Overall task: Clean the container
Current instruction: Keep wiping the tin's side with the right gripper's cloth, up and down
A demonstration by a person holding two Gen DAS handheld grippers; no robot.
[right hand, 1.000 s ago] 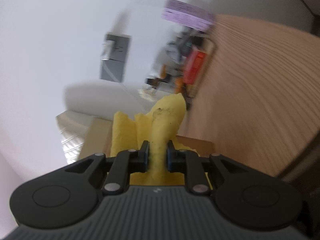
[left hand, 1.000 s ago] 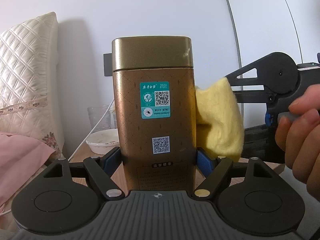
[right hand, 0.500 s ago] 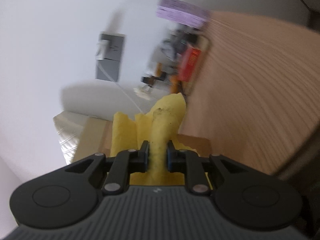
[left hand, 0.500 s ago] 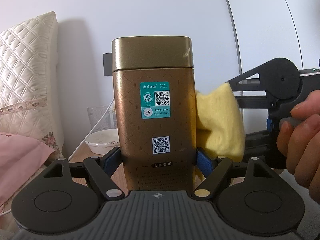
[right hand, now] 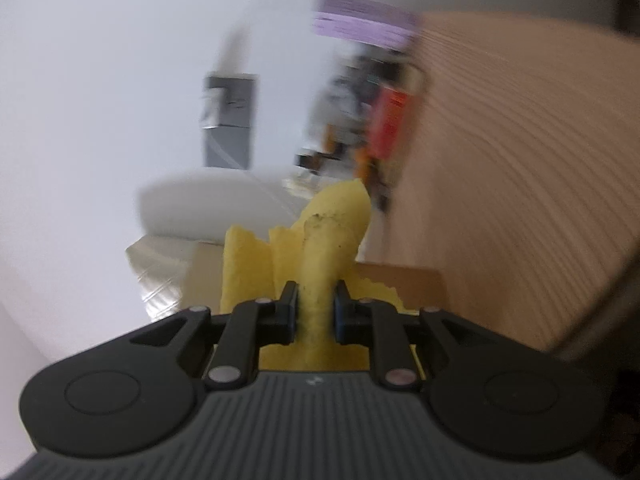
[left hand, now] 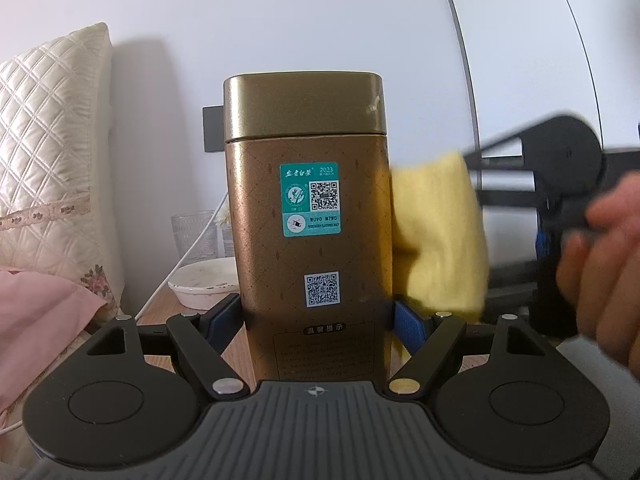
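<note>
A tall gold tin container [left hand: 308, 216] with a lid and teal label stands upright between the blue pads of my left gripper [left hand: 318, 320], which is shut on its lower sides. A yellow cloth [left hand: 438, 232] presses against the tin's right side. It is pinched in my right gripper [right hand: 315, 312], shut on a fold of the yellow cloth [right hand: 320, 248]. In the left wrist view the right gripper's black frame [left hand: 560, 176] and a hand [left hand: 600, 272] show blurred at the right. The tin's gold side [right hand: 172, 272] shows just beyond the cloth in the right wrist view.
A white bowl [left hand: 202, 280], a ribbed glass [left hand: 194, 236] and a white cable [left hand: 192, 252] sit on the wooden bedside table [left hand: 168, 308] behind the tin. A quilted cream pillow [left hand: 48, 152] and pink bedding [left hand: 36, 312] lie at the left. White wall behind.
The right gripper with the yellow cloth has slid slightly down along the tin's right side and rolled a little. The left gripper and tin have kept still.
</note>
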